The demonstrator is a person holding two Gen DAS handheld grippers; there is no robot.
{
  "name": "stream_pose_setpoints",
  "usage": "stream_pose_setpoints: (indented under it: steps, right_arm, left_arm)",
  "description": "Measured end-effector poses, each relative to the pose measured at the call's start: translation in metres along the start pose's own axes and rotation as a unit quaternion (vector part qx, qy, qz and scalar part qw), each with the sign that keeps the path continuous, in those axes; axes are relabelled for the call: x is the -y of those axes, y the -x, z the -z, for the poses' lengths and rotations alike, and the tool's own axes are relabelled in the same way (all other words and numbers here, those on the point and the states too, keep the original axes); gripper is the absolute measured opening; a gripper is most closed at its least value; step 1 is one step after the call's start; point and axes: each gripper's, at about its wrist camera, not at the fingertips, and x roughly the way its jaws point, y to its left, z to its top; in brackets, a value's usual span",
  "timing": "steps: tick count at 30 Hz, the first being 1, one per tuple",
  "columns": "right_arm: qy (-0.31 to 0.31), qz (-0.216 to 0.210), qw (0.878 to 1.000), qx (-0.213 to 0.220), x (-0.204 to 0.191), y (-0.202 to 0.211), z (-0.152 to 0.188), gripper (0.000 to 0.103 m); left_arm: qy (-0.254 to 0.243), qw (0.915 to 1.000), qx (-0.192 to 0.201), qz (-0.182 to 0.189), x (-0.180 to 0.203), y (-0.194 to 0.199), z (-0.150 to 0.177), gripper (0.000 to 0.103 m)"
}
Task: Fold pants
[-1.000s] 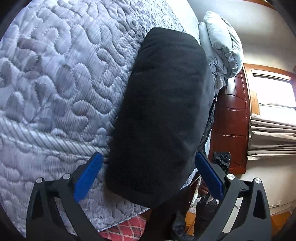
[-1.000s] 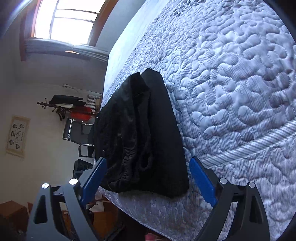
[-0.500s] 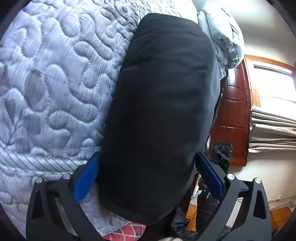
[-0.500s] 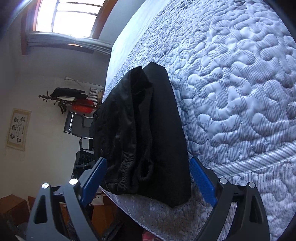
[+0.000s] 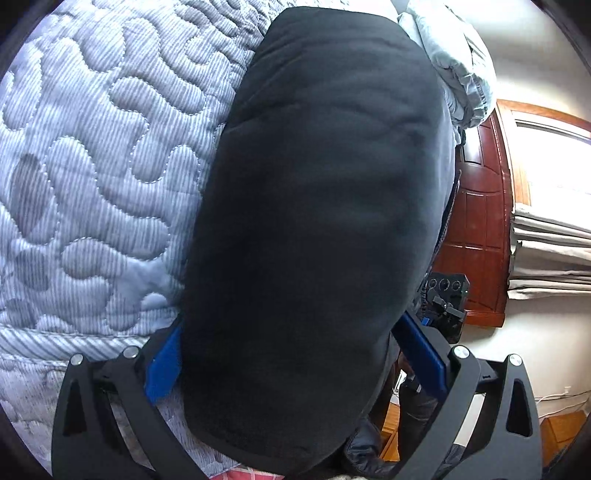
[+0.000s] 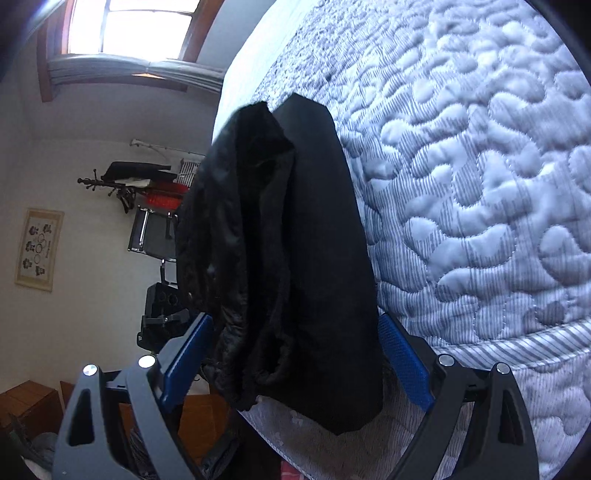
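Note:
Black pants (image 5: 317, 229) lie folded in a long strip on a quilted light-blue bedspread (image 5: 92, 177), along the bed's edge. My left gripper (image 5: 291, 354) is open, its blue pads straddling the near end of the strip, which fills the gap between them. From the other end, the right wrist view shows the pants (image 6: 291, 258) with a crumpled, shinier layer on their left side. My right gripper (image 6: 295, 362) is open too, with its blue fingers (image 6: 404, 358) on either side of that near end. Neither gripper's pads press the cloth.
A pale folded duvet (image 5: 458, 62) lies beyond the pants' far end. A dark wooden door (image 5: 476, 236) and curtains (image 5: 550, 258) stand past the bed. In the right wrist view a window (image 6: 125, 29), a coat rack (image 6: 122, 184) and a chair (image 6: 151, 232) stand off the bed's edge.
Both grippers have moved forward onto the pants, so each near end now sits between the open fingers and the cloth looks larger in both views.

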Motion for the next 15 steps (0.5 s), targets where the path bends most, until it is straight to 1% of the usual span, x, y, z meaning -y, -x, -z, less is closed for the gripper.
stream_pose_setpoints:
  steps: [3,8,11,13,15]
  right_arm:
    - [0.003,-0.008,1.000,-0.006,0.003,-0.006,0.001,0.092]
    - [0.007,-0.021,1.000,-0.012,0.005,-0.017,0.001,0.092]
    - [0.018,-0.021,1.000,-0.013,0.004,-0.024,-0.001,0.092]
    - [0.026,-0.016,0.999,-0.011,0.001,-0.026,-0.001,0.089]
    - [0.035,-0.009,0.999,-0.006,-0.004,-0.028,0.002,0.080]
  left_arm:
    - [0.001,1.0000,0.001,0.002,0.000,-0.001,0.000,0.100]
    - [-0.011,0.9997,0.009,-0.021,0.010,-0.003,0.005,0.101]
    - [-0.012,0.9997,0.009,-0.020,0.007,-0.005,0.004,0.101]
    - [-0.013,0.9996,0.008,-0.023,0.008,-0.005,0.004,0.101]
    - [-0.014,0.9995,0.007,-0.027,0.010,-0.006,0.004,0.100]
